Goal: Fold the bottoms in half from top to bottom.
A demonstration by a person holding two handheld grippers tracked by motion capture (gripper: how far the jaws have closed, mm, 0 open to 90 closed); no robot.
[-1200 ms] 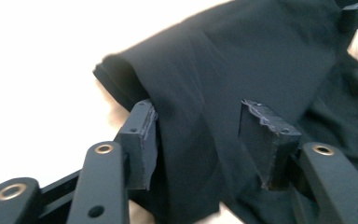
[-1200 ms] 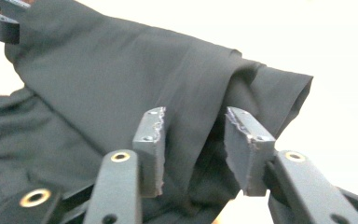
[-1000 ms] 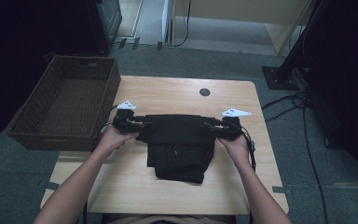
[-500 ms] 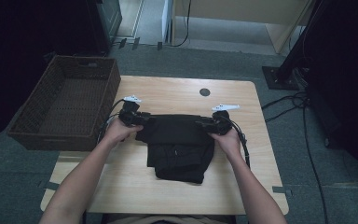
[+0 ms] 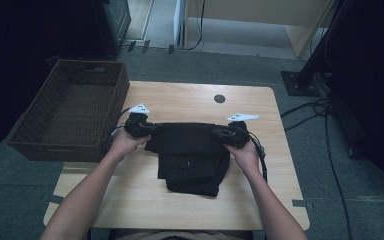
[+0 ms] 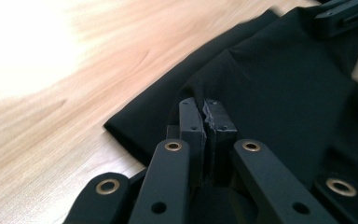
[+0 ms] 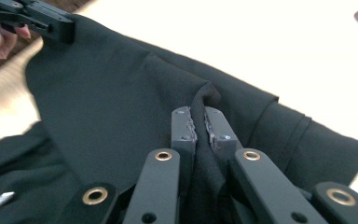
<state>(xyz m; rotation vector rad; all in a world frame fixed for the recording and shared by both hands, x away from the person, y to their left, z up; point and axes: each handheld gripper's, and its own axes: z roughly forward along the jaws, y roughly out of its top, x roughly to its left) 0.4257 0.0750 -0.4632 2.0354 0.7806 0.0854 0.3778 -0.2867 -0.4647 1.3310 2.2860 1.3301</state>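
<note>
A black garment (image 5: 190, 155) lies partly folded in the middle of the wooden table (image 5: 190, 97). My left gripper (image 5: 149, 130) holds its left upper edge and my right gripper (image 5: 219, 133) its right upper edge. The jaws of both have just been closing, with cloth between them. In the left gripper view the pads (image 6: 206, 114) pinch a fold of the black cloth (image 6: 279, 88). In the right gripper view the gripper (image 7: 200, 125) is shut on a raised ridge of cloth (image 7: 107, 102), and the other gripper (image 7: 32, 18) shows at the top left.
A dark wicker basket (image 5: 72, 107) stands off the table's left side. A small dark round grommet (image 5: 219, 98) sits in the tabletop behind the garment. Cables (image 5: 305, 107) run on the floor to the right. Bare wood lies in front of the garment.
Both grippers have moved inward and slightly back along the garment's upper edge and closed on the cloth. The upper edge now looks gathered between them.
</note>
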